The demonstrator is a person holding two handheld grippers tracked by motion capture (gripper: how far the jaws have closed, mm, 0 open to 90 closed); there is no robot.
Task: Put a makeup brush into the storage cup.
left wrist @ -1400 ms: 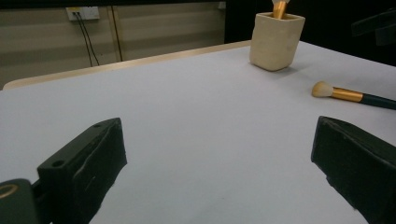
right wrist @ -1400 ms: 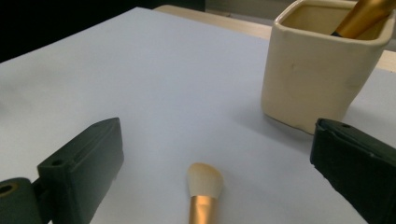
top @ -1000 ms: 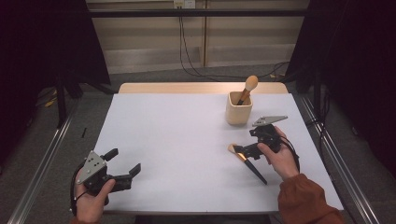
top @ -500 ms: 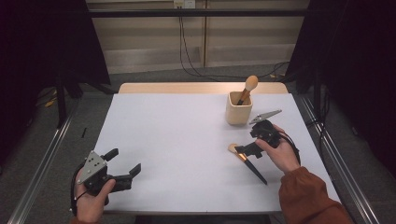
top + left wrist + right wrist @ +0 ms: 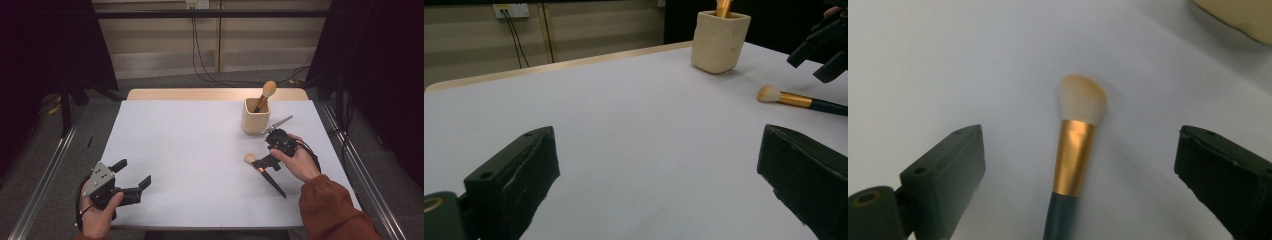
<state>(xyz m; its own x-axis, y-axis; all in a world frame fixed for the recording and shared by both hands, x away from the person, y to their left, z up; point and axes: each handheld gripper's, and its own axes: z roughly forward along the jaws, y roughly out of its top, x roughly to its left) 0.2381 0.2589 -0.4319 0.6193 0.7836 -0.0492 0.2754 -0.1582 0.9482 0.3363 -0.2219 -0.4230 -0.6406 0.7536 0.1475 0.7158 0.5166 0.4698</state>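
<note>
While the right gripper [image 5: 266, 162] hangs low over the white table [image 5: 200, 150] with its jaws spread wide, the makeup brush [image 5: 265, 171] lies flat on the surface directly between them, untouched by either jaw as far as the right gripper view shows. In that view the brush [image 5: 1075, 150] runs from its dark handle at 6 o'clock up through a gold ferrule to the pale bristle head at 12 o'clock, roughly centred in the gap. In the high view its head points toward 10 o'clock and its handle toward 4 o'clock. The beige holder [image 5: 256, 116] stands near the brush at about 12 o'clock, with a second brush [image 5: 265, 95] upright in it. The left gripper [image 5: 131, 180] sits at the table's near left corner, well apart, its jaws open on nothing.
</note>
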